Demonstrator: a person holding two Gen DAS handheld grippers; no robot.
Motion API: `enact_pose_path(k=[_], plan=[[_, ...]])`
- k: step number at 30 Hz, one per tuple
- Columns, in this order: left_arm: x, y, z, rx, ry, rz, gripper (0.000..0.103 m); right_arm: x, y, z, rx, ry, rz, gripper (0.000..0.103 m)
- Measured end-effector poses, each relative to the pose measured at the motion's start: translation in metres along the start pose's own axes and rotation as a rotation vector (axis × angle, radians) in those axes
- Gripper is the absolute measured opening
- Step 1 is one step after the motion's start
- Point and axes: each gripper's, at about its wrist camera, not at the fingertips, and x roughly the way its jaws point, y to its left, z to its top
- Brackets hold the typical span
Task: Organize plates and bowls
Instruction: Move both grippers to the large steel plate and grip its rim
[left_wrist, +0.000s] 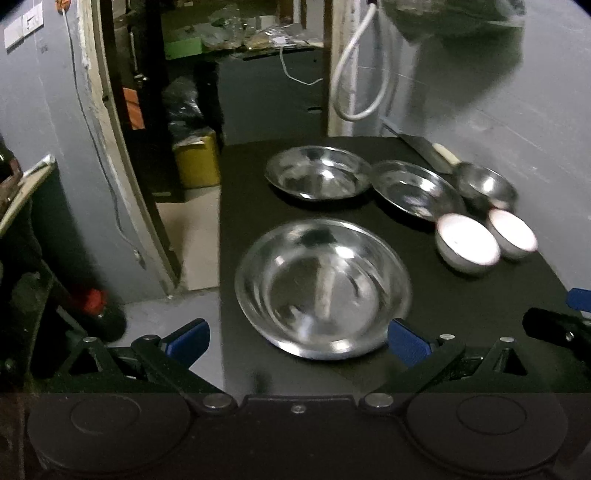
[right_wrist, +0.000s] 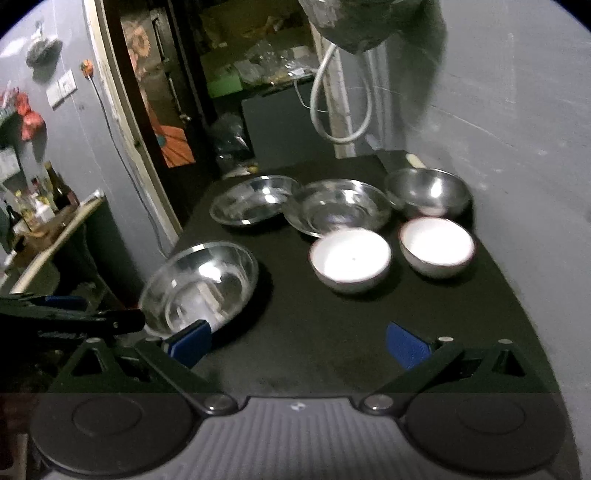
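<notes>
both claws spread wide over a black counter (right_wrist: 332, 350) of steel and white dishes.

left claw (left_wrist: 299, 338) hangs empty at the near rim of a shiny steel plate (left_wrist: 323, 288) by the counter's left edge; right claw (right_wrist: 297, 341) is empty above bare counter. behind sit two more steel plates (right_wrist: 255, 205) (right_wrist: 338, 210), a steel bowl (right_wrist: 428, 192) and two white bowls (right_wrist: 351, 258) (right_wrist: 436, 245) side by side, apart.
</notes>
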Motion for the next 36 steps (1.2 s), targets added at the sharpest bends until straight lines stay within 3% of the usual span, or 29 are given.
enact_pose_path(k=[8, 13, 18, 23, 27, 31, 36], plan=[[0.035, 0.037, 0.071, -0.031, -0.025, 0.022, 0.102, 0.035, 0.006, 0.042, 0.060, -0.042, 0.074, 0.103], [0.075, 0.061, 0.124, -0.029, -0.071, -0.050, 0.102, 0.069, 0.007, 0.065, 0.190, -0.027, 0.117, 0.103], [0.136, 0.071, 0.166, 0.036, -0.043, -0.117, 0.102, 0.117, 0.011, 0.084, 0.307, -0.012, 0.122, 0.102], [0.186, 0.074, 0.182, 0.090, 0.002, -0.183, 0.102, 0.161, 0.018, 0.089, 0.378, 0.006, 0.081, 0.097], [0.215, 0.075, 0.184, 0.147, 0.038, -0.216, 0.098, 0.186, 0.024, 0.086, 0.432, 0.010, 0.046, 0.087], [0.237, 0.079, 0.188, 0.162, 0.067, -0.248, 0.088, 0.202, 0.031, 0.085, 0.476, -0.006, 0.035, 0.082], [0.255, 0.085, 0.195, 0.135, 0.082, -0.286, 0.077, 0.226, 0.034, 0.088, 0.524, -0.018, 0.018, 0.069]])
